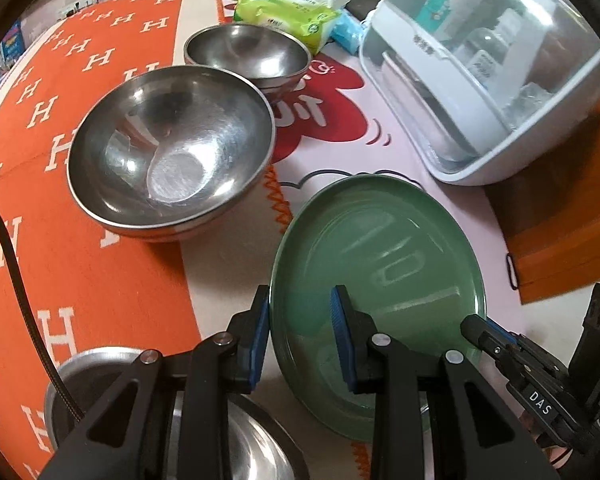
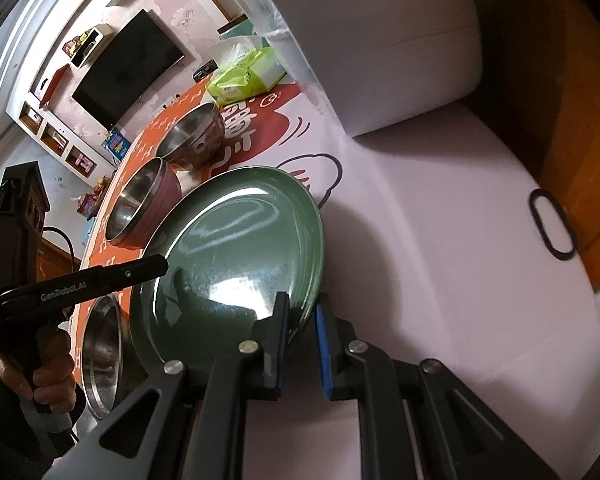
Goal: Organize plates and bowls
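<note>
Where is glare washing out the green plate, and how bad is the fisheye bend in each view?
Left wrist view: the green plate shows only soft, streaky window reflections, its rim readable; the orange cloth bulges strongly toward the edges. Right wrist view: a bright hot spot sits on the plate just ahead of the right gripper, and the room behind curves hard.

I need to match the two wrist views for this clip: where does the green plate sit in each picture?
Left wrist view: the green plate fills the lower centre-right, its near-left rim between the left gripper pads.
Right wrist view: the green plate lies centre-left, tilted, its right rim gripped by the right gripper.
Shared landmark: the green tissue pack beyond the two steel bowls.
</note>
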The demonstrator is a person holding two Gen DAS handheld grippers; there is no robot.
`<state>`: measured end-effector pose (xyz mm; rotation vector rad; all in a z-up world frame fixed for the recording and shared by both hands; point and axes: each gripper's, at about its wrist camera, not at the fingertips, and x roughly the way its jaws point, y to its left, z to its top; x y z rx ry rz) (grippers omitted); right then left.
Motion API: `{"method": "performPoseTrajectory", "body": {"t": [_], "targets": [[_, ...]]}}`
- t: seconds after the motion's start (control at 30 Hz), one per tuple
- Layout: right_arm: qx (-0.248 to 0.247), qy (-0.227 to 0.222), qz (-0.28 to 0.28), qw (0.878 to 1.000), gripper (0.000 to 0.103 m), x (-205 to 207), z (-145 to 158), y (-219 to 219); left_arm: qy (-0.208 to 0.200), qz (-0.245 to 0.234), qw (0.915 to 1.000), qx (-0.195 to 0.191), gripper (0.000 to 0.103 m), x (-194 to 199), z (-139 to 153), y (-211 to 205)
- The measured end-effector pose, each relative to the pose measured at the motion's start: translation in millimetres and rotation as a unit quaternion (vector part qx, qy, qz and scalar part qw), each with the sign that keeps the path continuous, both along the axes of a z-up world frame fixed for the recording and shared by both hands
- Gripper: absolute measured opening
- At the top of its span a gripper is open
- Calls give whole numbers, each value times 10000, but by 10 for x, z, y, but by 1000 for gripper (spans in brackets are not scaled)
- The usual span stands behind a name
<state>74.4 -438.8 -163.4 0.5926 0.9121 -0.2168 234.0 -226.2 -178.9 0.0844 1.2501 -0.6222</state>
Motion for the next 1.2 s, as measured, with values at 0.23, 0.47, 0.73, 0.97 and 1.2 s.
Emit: {"method": "performPoseTrajectory", "body": {"t": [0.23,0.47,0.73,0.97,1.2], "targets": [[-100,-97,-34,9999,12,-165,127,70,-93,-84,9999,-105,28,-213,157,82],[-178,-231,-93,9995,12,-369,243,147,-120,-88,9998,-134,28,-511,266,207],[-288,-406,-58,9987,12,-608,391,296,-252,-75,9994,-235,28,-833,414,365],[-371,-574,48,9976,13,-787,517,451,-470,-36,9982,-360,28,-1102,603,563],[-543,-735,200,9956,13,-931,703,638,-617,45,9969,-490,28,-1344,767,791]]}}
